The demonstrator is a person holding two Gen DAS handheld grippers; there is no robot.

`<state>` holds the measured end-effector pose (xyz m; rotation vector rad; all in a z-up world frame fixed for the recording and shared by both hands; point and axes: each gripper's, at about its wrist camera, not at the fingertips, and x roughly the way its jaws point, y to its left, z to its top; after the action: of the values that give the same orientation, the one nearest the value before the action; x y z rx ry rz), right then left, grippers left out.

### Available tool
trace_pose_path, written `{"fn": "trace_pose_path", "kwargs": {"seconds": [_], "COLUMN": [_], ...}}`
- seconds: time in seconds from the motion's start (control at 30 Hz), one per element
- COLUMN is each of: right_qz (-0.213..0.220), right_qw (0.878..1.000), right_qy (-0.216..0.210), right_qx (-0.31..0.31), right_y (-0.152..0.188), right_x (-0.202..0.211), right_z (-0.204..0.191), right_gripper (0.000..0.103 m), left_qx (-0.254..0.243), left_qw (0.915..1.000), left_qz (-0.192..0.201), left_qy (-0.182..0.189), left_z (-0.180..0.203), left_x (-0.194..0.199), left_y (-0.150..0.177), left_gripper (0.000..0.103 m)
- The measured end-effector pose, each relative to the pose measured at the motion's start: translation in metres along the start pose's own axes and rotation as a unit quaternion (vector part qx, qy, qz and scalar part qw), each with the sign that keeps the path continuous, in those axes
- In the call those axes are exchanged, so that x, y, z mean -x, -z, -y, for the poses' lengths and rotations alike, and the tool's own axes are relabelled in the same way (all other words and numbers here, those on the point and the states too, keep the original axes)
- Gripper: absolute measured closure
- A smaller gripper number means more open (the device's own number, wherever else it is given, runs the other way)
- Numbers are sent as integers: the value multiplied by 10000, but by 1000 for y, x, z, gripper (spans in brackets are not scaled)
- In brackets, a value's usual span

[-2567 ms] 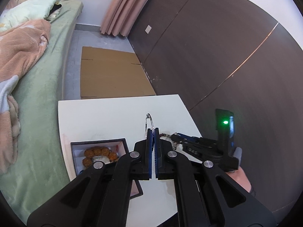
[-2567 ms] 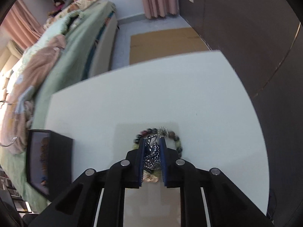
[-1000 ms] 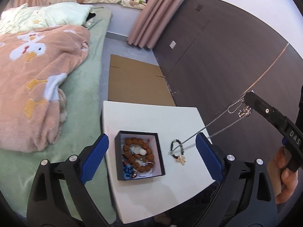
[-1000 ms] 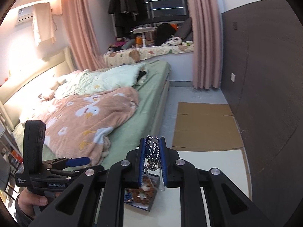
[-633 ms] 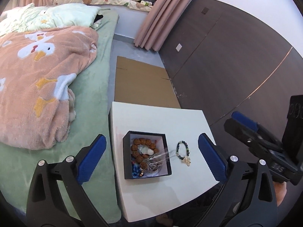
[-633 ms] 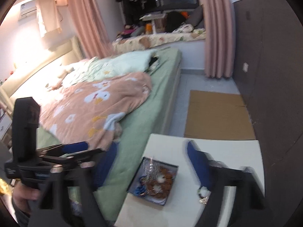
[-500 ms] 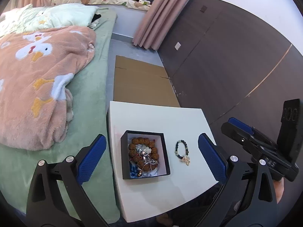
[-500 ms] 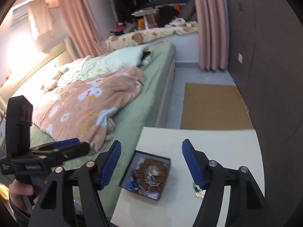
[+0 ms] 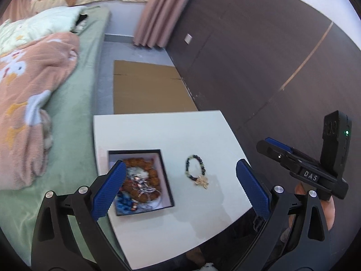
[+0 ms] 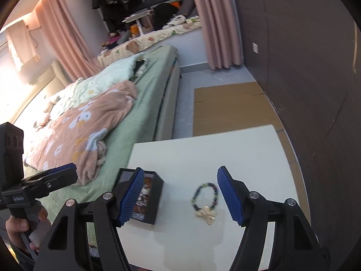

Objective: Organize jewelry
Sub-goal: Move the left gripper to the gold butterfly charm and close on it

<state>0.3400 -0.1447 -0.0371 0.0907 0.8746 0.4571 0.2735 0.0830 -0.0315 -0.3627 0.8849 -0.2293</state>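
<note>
Ribbed blue pads (image 10: 229,197) on your right gripper (image 10: 181,197) have just spread apart, empty, the round beaded bracelet (image 10: 205,199) below between them; your left gripper (image 9: 180,190) gapes above the square black box (image 9: 167,184).

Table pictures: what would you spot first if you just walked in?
Probably the black box stuffed with beads and chains at the white table's left edge. Next, the bracelet with a gold flower charm lying alone to its right. A big pink blanket covers the green bed beside the table.
</note>
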Motion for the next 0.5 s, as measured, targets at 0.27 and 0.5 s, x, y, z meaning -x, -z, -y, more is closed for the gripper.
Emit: {"fn": "trace_pose_path", "kwargs": {"seconds": [0.27, 0.5], "right_qz": [-158, -318], "right_qw": [9988, 9958], "right_qy": [233, 411], "right_qx": [-397, -758], "right_y": [24, 49], "right_x": [-4, -6], "right_z": [50, 93], "right_gripper": [29, 13], "left_qx": [-379, -827], "left_qw": [9983, 9929], "left_qz": [-440, -857], "left_qy": [49, -1], "left_z": [38, 73], "left_x": [-46, -85], "left_y": [9, 28], "left_gripper": [6, 6]}}
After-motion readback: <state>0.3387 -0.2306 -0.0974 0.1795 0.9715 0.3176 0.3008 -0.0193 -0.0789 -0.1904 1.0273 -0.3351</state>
